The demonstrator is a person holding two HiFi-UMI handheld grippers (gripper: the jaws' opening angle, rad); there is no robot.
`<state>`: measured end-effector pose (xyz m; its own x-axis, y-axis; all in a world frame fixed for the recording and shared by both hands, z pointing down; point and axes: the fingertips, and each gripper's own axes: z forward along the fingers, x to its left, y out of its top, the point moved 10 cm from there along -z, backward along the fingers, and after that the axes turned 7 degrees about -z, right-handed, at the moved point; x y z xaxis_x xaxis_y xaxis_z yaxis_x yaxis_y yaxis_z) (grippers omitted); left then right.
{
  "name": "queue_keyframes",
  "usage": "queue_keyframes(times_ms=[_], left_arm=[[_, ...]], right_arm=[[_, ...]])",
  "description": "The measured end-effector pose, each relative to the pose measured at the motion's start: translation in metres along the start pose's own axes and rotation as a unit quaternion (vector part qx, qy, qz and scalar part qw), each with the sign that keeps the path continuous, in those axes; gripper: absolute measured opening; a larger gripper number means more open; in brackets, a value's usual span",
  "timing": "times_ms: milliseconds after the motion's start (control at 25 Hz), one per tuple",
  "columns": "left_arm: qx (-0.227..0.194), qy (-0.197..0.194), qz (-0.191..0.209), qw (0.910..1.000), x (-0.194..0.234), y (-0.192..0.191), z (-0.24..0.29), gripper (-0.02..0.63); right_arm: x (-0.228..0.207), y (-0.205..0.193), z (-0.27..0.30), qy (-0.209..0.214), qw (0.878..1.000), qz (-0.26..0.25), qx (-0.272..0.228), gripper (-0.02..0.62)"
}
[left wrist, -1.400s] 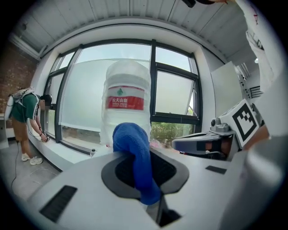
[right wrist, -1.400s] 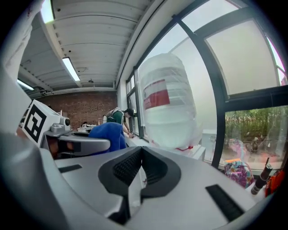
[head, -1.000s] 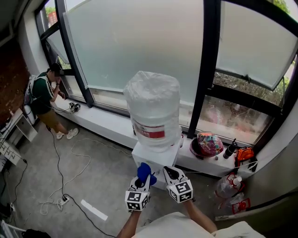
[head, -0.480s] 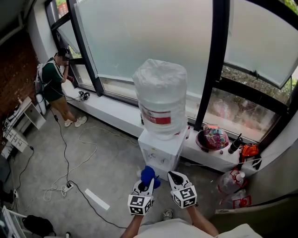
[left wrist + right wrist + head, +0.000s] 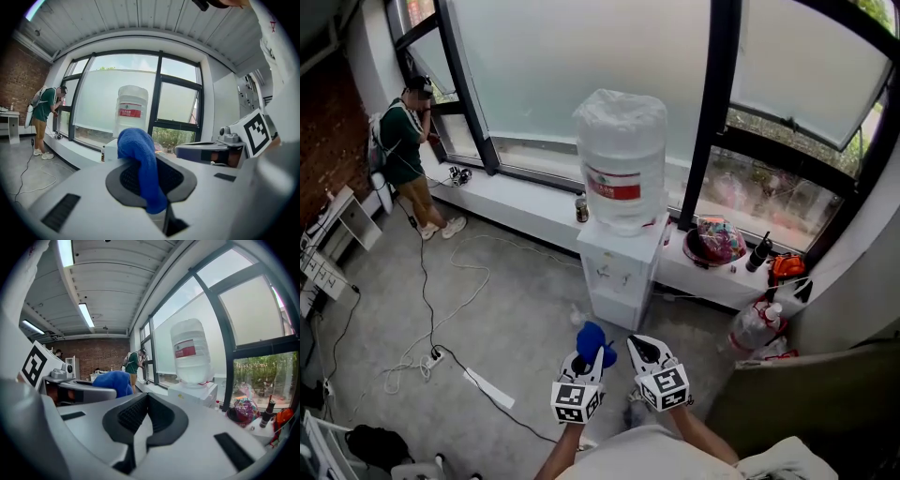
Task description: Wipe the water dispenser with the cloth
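Left gripper (image 5: 151, 183): jaws clenched on the cloth (image 5: 139, 157). The blue cloth is pinched low between the pads, and the rest bunches up and folds over above the jaw tips, hanging down the near side.

Right gripper (image 5: 146, 414): jaws brought together, pads meeting at the tips, nothing held between them.

Head view: both grippers sit low in frame, close to the holder's body, side by side and near each other, marker cubes facing up. Both point toward the dispenser (image 5: 619, 267) but stand well apart from it, with a stretch of grey floor (image 5: 516, 309) between. The cloth touches only the left gripper, not the dispenser.

Dispenser: white cabinet, upright on the floor, backed against the sill (image 5: 525, 220) under the window (image 5: 572, 75). A large clear bottle (image 5: 622, 155) with a red label sits on top, its upper end under a wrinkled plastic cover.

On the sill:
- a small can (image 5: 580, 208) just left of the dispenser
- a bowl (image 5: 715, 246) of coloured items to its right
- past the bowl, a dark flask (image 5: 758, 251) and an orange item (image 5: 785, 267)

On the floor:
- a clear jug (image 5: 752, 330) right of the dispenser, near the wall
- a cable (image 5: 441, 300) looping across the left side to a power strip (image 5: 431, 354)

A second person (image 5: 401, 131) in a green top stands at far left by the window, well apart from the dispenser
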<state>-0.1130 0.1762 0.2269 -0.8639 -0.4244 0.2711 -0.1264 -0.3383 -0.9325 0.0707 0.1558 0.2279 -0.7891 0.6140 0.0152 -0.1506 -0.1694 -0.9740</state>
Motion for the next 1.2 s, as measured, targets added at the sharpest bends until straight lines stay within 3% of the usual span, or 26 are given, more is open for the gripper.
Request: queue_keyframes(times_ms=[240, 520, 1200], left_arm=[[0.009, -0.007, -0.008, 0.9999, -0.026, -0.028, -0.063, 0.052], [0.006, -0.010, -0.005, 0.9999, -0.045, -0.049, -0.108, 0.052], [-0.007, -0.016, -0.009, 0.9998, -0.056, -0.058, -0.129, 0.052]], right_arm=[[0.056, -0.015, -0.052, -0.012, 1.000, 0.007, 0.005, 0.014], [0.088, -0.024, -0.093, -0.021, 1.000, 0.006, 0.006, 0.014], [0.104, -0.021, -0.117, -0.030, 0.999, -0.011, 0.002, 0.014]])
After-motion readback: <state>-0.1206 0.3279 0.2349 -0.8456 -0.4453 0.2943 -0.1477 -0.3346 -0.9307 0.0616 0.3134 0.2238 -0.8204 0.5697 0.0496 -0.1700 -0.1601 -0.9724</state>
